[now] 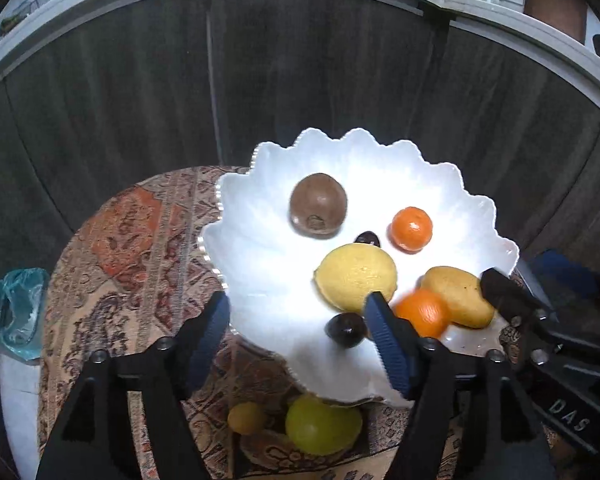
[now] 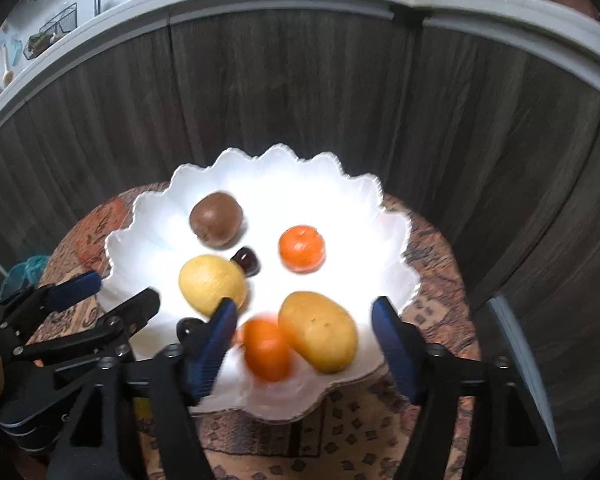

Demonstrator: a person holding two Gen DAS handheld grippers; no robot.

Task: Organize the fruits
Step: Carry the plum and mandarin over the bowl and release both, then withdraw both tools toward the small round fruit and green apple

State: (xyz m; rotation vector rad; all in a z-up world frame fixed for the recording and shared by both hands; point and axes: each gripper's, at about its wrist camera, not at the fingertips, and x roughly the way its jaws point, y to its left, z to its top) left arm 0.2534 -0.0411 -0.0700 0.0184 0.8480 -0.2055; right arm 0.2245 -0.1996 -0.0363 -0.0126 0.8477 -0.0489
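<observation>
Both my tongs stand wide and hold nothing: left gripper (image 1: 300,320), right gripper (image 2: 304,324), over the white bowl (image 2: 392,240). The near orange (image 2: 267,350) looks blurred, perhaps rolling. Next I fetch the green fruit (image 1: 322,426) lying beside the bowl.

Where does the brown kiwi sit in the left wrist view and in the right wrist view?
Left wrist: kiwi at centre, in the far part of the white bowl.
Right wrist: kiwi left of centre, far-left part of the bowl.
Shared landmark: the far orange lies to the kiwi's right in both.
</observation>
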